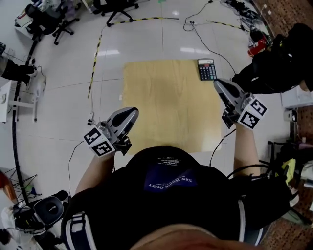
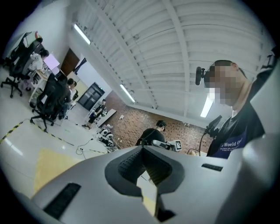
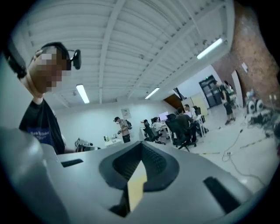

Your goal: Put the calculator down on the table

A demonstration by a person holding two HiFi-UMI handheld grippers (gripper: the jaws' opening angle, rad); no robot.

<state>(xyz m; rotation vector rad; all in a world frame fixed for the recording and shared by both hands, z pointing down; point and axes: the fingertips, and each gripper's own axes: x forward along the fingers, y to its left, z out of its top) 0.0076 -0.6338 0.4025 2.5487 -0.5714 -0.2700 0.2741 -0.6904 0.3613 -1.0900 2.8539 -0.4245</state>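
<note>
The black calculator (image 1: 207,69) lies flat on the far right corner of the light wooden table (image 1: 166,102), with no gripper touching it. My left gripper (image 1: 132,113) is held up near the table's near left edge, its jaws closed together with nothing between them. At the right edge of the table, nearer than the calculator, my right gripper (image 1: 217,84) is also raised and shut on nothing. In the left gripper view, the left gripper (image 2: 142,148) points level across the room; in the right gripper view, the right gripper (image 3: 141,143) does the same.
Yellow-black tape (image 1: 95,53) and cables (image 1: 200,36) run over the white floor around the table. Office chairs (image 1: 115,7) stand at the back. A person in black (image 1: 274,63) sits close to the table's right side. Equipment (image 1: 44,210) lies at my lower left.
</note>
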